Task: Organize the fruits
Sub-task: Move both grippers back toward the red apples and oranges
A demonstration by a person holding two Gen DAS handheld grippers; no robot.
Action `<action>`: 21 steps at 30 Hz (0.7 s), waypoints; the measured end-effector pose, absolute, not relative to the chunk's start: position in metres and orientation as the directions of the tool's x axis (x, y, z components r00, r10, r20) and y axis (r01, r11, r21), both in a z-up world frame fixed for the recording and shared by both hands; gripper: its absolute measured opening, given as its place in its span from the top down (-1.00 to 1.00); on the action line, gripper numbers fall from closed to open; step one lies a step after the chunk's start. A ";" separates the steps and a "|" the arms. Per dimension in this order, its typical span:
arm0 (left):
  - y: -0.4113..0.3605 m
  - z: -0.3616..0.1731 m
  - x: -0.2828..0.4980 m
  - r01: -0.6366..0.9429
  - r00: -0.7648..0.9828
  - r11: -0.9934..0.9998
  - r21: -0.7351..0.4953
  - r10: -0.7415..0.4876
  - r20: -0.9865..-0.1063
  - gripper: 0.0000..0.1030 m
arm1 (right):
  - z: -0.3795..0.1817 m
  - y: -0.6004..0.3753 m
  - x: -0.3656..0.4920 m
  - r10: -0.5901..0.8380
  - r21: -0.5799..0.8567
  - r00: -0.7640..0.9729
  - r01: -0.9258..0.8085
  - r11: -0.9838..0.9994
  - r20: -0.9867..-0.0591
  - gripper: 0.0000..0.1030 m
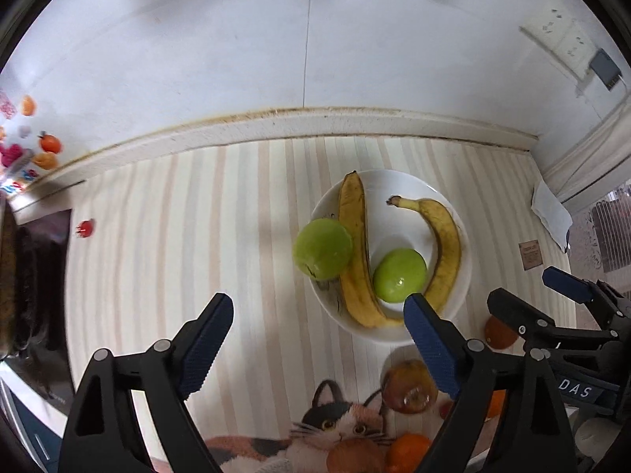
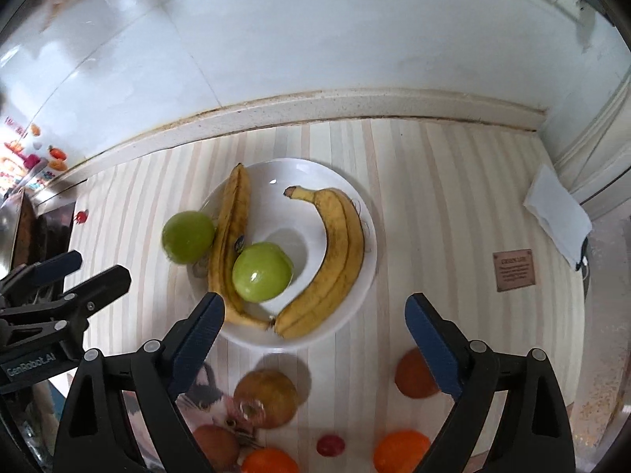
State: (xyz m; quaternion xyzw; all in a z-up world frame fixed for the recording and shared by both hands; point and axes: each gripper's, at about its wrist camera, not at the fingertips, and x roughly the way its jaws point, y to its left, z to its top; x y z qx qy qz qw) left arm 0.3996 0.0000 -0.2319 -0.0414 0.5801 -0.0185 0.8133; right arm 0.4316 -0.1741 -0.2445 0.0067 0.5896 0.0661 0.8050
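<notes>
Centre frame, a white bowl [image 2: 355, 213] holds two bananas [image 2: 331, 260] curved along its wall and one green apple [image 2: 262, 272]; a second green apple [image 2: 188, 236] leans at its left rim, likely next to be settled. Our left gripper [image 1: 317, 317] and right gripper [image 2: 315, 315] hang above, jaws wide and empty. Oranges [image 2: 402, 451] and a brown apple [image 2: 266, 398] wait at lower frame; nothing blocks the bowl.
</notes>
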 end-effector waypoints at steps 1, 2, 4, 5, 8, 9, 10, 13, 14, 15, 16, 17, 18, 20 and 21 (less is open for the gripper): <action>-0.002 -0.227 0.393 -0.017 0.332 0.996 -0.087 -0.077 -0.940 -0.72 | -0.240 -0.175 0.425 0.127 0.100 0.299 -0.103 0.990 -0.946 -0.84; -0.004 -0.224 0.387 -0.015 0.335 0.996 -0.084 -0.074 -0.939 -0.72 | -0.237 -0.175 0.419 0.134 0.106 0.303 -0.106 0.989 -0.944 -0.85; -0.006 -0.217 0.375 -0.016 0.336 0.996 -0.087 -0.076 -0.939 -0.72 | -0.228 -0.179 0.405 0.154 0.124 0.314 -0.112 0.986 -0.937 -0.84; -0.008 -0.215 0.370 -0.017 0.338 0.996 -0.084 -0.073 -0.938 -0.72 | -0.225 -0.180 0.399 0.160 0.129 0.319 -0.114 0.985 -0.934 -0.84; -0.013 -0.213 0.349 -0.021 0.334 0.997 -0.069 -0.058 -0.941 -0.72 | -0.215 -0.194 0.378 0.200 0.174 0.327 -0.109 0.979 -0.924 -0.84; -0.014 -0.215 0.342 -0.025 0.327 0.998 -0.061 -0.050 -0.944 -0.72 | -0.215 -0.198 0.372 0.208 0.183 0.324 -0.107 0.977 -0.923 -0.85; -0.015 -0.216 0.336 -0.027 0.322 0.998 -0.056 -0.045 -0.946 -0.72 | -0.215 -0.205 0.365 0.214 0.191 0.319 -0.101 0.976 -0.923 -0.84; -0.018 -0.232 0.315 -0.031 0.279 0.999 -0.031 -0.021 -0.960 -0.72 | -0.221 -0.229 0.348 0.213 0.202 0.306 -0.067 0.977 -0.928 -0.84; -0.020 -0.240 0.308 -0.032 0.256 0.999 -0.024 -0.015 -0.967 -0.72 | -0.227 -0.240 0.343 0.206 0.201 0.295 -0.045 0.979 -0.933 -0.84; -0.021 -0.250 0.301 -0.034 0.228 0.999 -0.027 -0.019 -0.974 -0.72 | -0.233 -0.250 0.340 0.201 0.203 0.290 -0.024 0.979 -0.936 -0.84; -0.022 -0.258 0.296 -0.039 0.205 0.999 -0.029 -0.020 -0.979 -0.72 | -0.239 -0.259 0.338 0.196 0.203 0.286 -0.004 0.979 -0.938 -0.85; -0.023 -0.267 0.290 -0.042 0.182 0.999 -0.032 -0.024 -0.983 -0.72 | -0.247 -0.269 0.335 0.187 0.199 0.271 0.018 0.980 -0.944 -0.85; -0.025 -0.278 0.284 -0.046 0.150 0.998 -0.032 -0.024 -0.988 -0.72 | -0.253 -0.275 0.334 0.184 0.199 0.259 0.031 0.980 -0.948 -0.85; -0.028 -0.291 0.277 -0.048 0.117 0.998 -0.032 -0.026 -0.993 -0.72 | -0.270 -0.288 0.329 0.196 0.216 0.226 0.063 0.974 -0.954 -0.84; -0.030 -0.300 0.274 -0.054 0.094 0.998 -0.032 -0.026 -0.995 -0.72 | -0.282 -0.293 0.325 0.202 0.220 0.201 0.070 0.973 -0.959 -0.84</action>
